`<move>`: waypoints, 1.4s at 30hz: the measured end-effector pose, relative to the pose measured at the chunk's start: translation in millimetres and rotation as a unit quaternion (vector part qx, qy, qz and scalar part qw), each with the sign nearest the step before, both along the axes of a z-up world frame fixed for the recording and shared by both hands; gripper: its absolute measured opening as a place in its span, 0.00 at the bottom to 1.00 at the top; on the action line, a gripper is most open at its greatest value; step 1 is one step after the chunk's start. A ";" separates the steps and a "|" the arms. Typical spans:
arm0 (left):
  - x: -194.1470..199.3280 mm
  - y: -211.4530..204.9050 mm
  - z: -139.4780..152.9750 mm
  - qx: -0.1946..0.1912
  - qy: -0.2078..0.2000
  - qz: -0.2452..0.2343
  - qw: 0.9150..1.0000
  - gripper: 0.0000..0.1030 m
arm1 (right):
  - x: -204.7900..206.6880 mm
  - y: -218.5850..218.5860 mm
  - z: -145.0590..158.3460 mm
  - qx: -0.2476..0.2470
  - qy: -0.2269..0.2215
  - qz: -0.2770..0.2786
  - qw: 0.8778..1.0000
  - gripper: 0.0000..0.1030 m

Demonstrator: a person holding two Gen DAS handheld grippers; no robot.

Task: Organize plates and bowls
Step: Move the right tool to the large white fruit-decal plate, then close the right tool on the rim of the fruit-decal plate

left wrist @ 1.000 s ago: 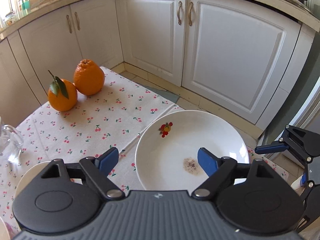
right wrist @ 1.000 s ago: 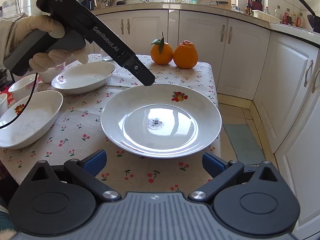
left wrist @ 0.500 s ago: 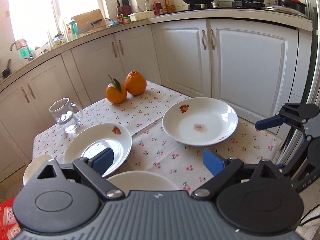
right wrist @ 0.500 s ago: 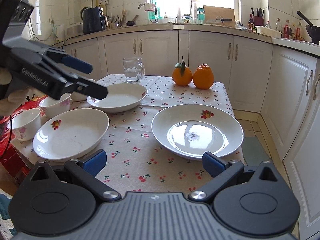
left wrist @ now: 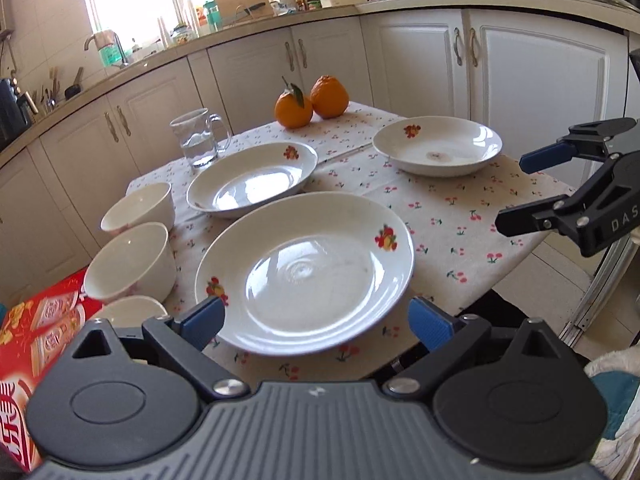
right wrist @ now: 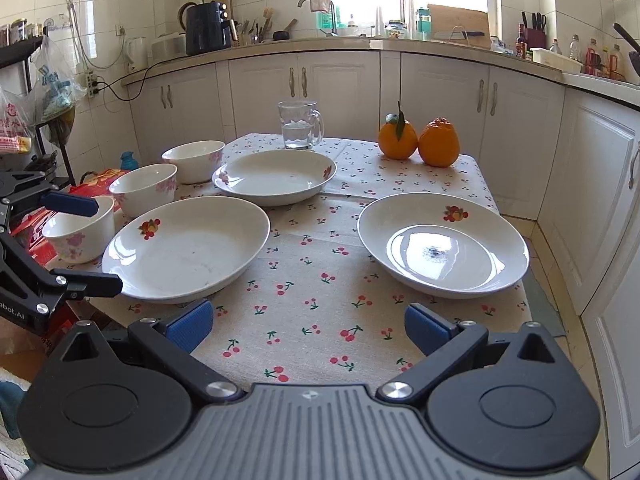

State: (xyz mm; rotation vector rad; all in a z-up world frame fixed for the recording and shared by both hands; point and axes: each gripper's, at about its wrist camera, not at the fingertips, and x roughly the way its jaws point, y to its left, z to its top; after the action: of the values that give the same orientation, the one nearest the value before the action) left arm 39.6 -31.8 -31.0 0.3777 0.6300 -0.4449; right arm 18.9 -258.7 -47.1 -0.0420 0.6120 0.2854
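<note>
Left wrist view sits low at the table's (left wrist: 460, 216) near edge, angled down, close over the nearest plate (left wrist: 308, 268). Right wrist view looks from the same edge, further right, tilted down. Both share the tabletop, oranges (right wrist: 418, 142), cabinets.

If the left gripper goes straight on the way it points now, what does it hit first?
Probably the near plate. The left gripper is open and empty, and the plate's near rim already sits between its fingers in its own view. Depth is hard to judge, so it may still be slightly short.
</note>
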 end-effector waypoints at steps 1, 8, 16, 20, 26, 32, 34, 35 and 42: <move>-1.1 3.4 -4.2 -0.002 0.006 0.006 1.000 0.95 | 0.1 2.8 -0.3 -0.001 0.000 0.003 1.000 1.00; 2.3 16.6 -21.0 -0.009 0.036 0.020 0.999 0.95 | 4.5 20.1 -0.5 -0.012 0.010 0.023 1.000 1.00; 11.8 21.2 -30.6 -0.022 0.062 0.032 0.997 0.95 | 20.8 31.4 3.6 -0.008 0.029 0.086 0.996 1.00; 16.3 21.4 -34.1 -0.027 0.071 0.037 0.996 0.94 | 37.5 41.0 6.7 -0.015 0.038 0.127 0.991 1.00; 19.0 16.9 -36.2 -0.028 0.075 0.033 0.996 0.92 | 68.4 48.1 5.4 -0.003 0.069 0.179 0.981 1.00; 23.4 15.6 -34.3 -0.034 0.075 0.047 0.995 0.85 | 100.4 53.5 0.3 0.001 0.105 0.214 0.971 1.00; 24.3 14.6 -33.9 -0.034 0.076 0.050 0.995 0.85 | 111.8 55.6 -1.5 0.001 0.116 0.227 0.967 1.00; 24.9 14.3 -33.9 -0.036 0.076 0.053 0.995 0.85 | 116.9 57.1 -1.8 -0.001 0.119 0.232 0.965 1.00; 29.6 11.7 -35.3 -0.043 0.088 0.060 0.993 0.81 | 158.7 67.5 -5.6 -0.015 0.140 0.270 0.952 0.96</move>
State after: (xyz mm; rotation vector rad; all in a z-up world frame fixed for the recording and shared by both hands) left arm 69.1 -20.1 -66.2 0.2180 0.7973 -0.3909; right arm 177.6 -191.2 -52.7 -0.2033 0.8841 0.8231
